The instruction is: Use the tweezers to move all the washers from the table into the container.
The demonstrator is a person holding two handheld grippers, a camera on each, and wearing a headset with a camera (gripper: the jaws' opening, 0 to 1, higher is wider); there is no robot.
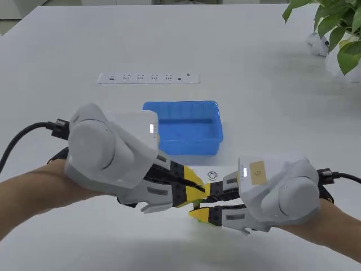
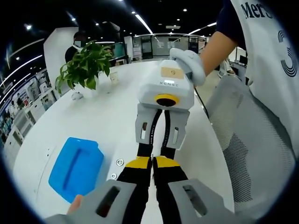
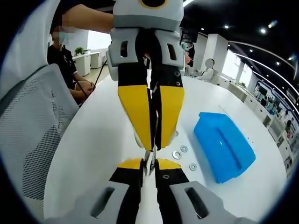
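- left gripper (image 1: 194, 183) & right gripper (image 1: 198, 215) meet tip to tip, low over the white counter (image 1: 254, 84), just in front of the container (image 1: 183, 127).
- tweezers (image 3: 150, 160): thin metal piece. In the right gripper view it runs from btwn the left gripper's yellow tips down into the right gripper's.
- right gripper: jaws pressed in on the tweezers' near end.
- left gripper: jaws squeezed almost together w/ the tweezers' other end btwn them.
- washers (image 3: 184, 149): flat on the counter, outside the container, in a loose cluster near its long side. 3 are clear in the right gripper view. In the head view one of the washers (image 1: 212, 175) sits right by the gripper tips.
- container: blue, rectangular, open top, upright on the counter.
- power strip (image 1: 148, 78) lies beyond the container, well apart from it. plant (image 1: 333, 28) at the far right corner.
- mesh chair back (image 2: 243, 140) beside the counter edge, seen in the left gripper view.
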